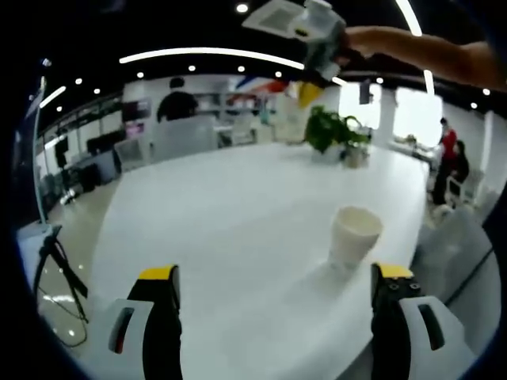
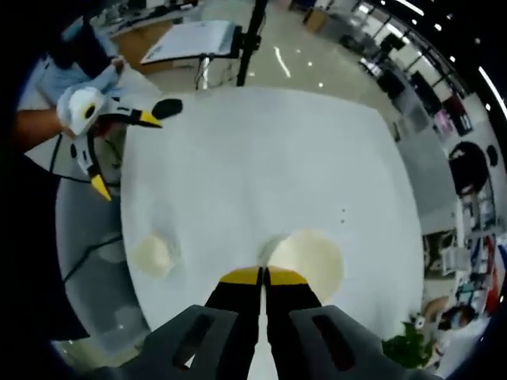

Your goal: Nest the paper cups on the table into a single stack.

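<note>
The left tool [image 1: 275, 273] hovers low over the white worktop [image 1: 222, 206], its jaws spread wide and holding nothing. Just ahead of it, towards its right jaw, the standing cup [image 1: 355, 233] sits upright and mouth up near the worktop's edge. In the right gripper view that cup appears small and far below.

The right tool [image 2: 263, 275] is held high above the worktop and looks straight down. Its jaws are pressed almost together, and the lifted cup [image 2: 307, 257] sits right against their tips, its open mouth facing the camera. I judge that the jaws pinch the cup's wall at the rim, though the contact itself is hard to make out.

The step in hand looks like the carry — one cup is up and the other waits as the base.

Next, the right tool needs to come across and down until the lifted cup hangs centred and level over the standing cup's mouth. It can then lower the cup in and let go. The left tool could close lightly on the standing cup first — a light cup may tip or slide.
</note>
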{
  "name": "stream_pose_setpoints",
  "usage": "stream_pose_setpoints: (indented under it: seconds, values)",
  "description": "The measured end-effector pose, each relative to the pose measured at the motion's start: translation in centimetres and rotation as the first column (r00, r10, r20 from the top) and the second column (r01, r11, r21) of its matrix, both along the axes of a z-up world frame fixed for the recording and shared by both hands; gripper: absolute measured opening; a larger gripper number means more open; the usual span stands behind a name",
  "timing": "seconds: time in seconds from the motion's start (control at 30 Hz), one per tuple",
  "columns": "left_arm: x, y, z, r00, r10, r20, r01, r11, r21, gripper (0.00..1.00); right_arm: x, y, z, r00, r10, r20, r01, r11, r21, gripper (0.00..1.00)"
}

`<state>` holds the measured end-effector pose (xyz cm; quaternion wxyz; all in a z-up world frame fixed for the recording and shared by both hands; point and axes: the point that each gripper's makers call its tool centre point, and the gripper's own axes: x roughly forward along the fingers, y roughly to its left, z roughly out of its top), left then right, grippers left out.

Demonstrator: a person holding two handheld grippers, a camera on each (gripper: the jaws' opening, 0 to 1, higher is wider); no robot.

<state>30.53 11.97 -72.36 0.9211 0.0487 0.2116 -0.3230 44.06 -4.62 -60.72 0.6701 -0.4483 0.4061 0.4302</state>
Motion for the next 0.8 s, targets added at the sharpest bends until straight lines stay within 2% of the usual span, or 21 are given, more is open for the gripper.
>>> stream_pose_setpoints:
  seconds: [0.27,0.33,0.53,0.8]
  values:
    - [-0.1,-0.2,0.0,1.000,-0.008,0.000,0.008,1.000,0.005,1.00,-1.7,1.0,0.2,1.000,0.004,-0.013,-0.004,1.000,0.005,0.00]
    - [0.0,-0.5,1.1,0.998,-0.022,0.060,0.023,1.000,-0.015,1.00,-2.2,1.2,0.1,1.000,0.012,-0.014,-0.012,1.000,0.005,0.00]
    - [0.2,-0.7,1.2,0.999,-0.014,0.029,0.015,0.999,-0.028,1.00,-3.6,1.3,-0.4,0.999,0.043,-0.017,-0.043,0.999,-0.006,0.00]
    - [0.2,-1.3,1.4,0.999,-0.027,0.044,0.029,0.999,-0.046,1.00,-6.6,1.4,-0.6,0.998,0.057,-0.035,-0.058,0.998,-0.035,0.00]
